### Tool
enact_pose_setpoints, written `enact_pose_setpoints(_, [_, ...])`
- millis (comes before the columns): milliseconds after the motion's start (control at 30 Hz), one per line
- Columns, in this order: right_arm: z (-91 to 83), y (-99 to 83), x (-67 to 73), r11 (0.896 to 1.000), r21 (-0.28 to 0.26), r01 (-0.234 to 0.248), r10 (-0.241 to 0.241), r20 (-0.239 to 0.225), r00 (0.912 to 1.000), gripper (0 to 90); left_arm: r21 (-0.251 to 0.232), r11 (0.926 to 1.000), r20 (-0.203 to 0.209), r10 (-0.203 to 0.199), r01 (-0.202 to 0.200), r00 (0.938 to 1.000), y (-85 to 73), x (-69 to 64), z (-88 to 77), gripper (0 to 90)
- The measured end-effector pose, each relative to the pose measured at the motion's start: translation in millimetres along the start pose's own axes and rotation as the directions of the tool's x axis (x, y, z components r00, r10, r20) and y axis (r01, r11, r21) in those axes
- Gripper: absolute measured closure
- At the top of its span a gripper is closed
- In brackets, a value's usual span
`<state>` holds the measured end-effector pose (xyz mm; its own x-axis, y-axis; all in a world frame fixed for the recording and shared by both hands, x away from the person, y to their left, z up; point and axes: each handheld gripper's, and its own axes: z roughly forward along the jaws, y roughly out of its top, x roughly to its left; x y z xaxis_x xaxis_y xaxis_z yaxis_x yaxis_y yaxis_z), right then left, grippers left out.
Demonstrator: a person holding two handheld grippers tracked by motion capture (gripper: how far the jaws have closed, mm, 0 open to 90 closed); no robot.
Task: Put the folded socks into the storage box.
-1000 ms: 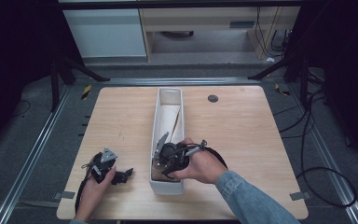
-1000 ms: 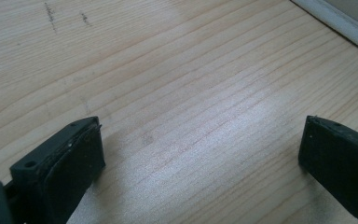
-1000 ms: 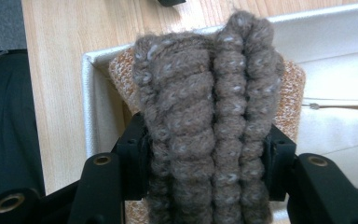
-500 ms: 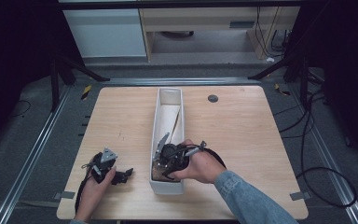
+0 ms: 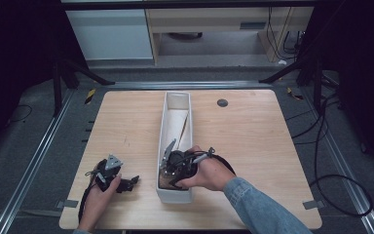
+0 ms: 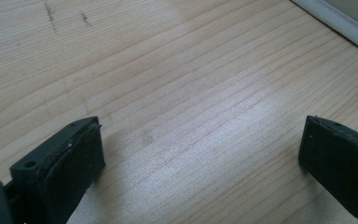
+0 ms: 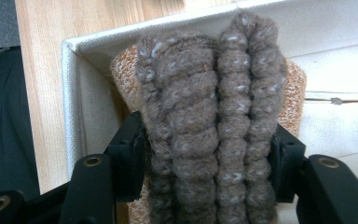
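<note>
Your right gripper is in the near end of the bin, with the knit between its jaws. Your left gripper lies left of the bin, on the table.

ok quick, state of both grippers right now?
Left gripper: open, nothing between the jaws, over the table.
Right gripper: jaws just opening, pads touching the knitted cloth in the bin.

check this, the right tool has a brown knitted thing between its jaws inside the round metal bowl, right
Not quite: the container is a long white rectangular bin, not a round metal bowl. The right gripper view shows the right tool with the brown knitted thing between its jaws in the bin's corner.
</note>
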<state>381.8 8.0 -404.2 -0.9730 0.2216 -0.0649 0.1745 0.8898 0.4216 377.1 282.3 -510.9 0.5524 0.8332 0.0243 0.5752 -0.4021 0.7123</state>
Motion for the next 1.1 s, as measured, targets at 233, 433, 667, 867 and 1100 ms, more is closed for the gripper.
enact_pose_setpoints(233, [-2.8,-0.8,0.2,1.0,-0.015,-0.01,0.011,0.001,0.9999,36.3,0.0,1.0,0.001,-0.002,0.002,1.0,0.0,-0.1,0.0,0.0])
enact_pose_setpoints(433, [-15.5,-4.0,-0.9,0.998,-0.054,-0.04,0.04,0.005,0.9992,27.9,0.001,1.0,-0.001,0.002,-0.002,1.0,0.0,0.1,-0.1,0.0])
enact_pose_setpoints(667, [-39.9,-8.9,-2.3,0.995,-0.089,-0.052,0.055,0.032,0.998,23.8,0.003,1.0,0.0,0.002,-0.002,1.0,0.1,0.1,-0.2,0.0])
enact_pose_setpoints(867, [-63.4,-12.0,-6.7,0.989,-0.137,-0.058,0.067,0.06,0.9959,25.2,0.0,1.0,0.0,0.001,-0.001,1.0,0.0,0.1,0.0,0.0])
enact_pose_setpoints(1100, [-81.8,-15.6,-16.8,0.981,-0.177,-0.077,0.102,0.133,0.9858,36.8,0.0,1.0,0.0,0.001,-0.001,1.0,0.0,0.1,0.0,0.0])
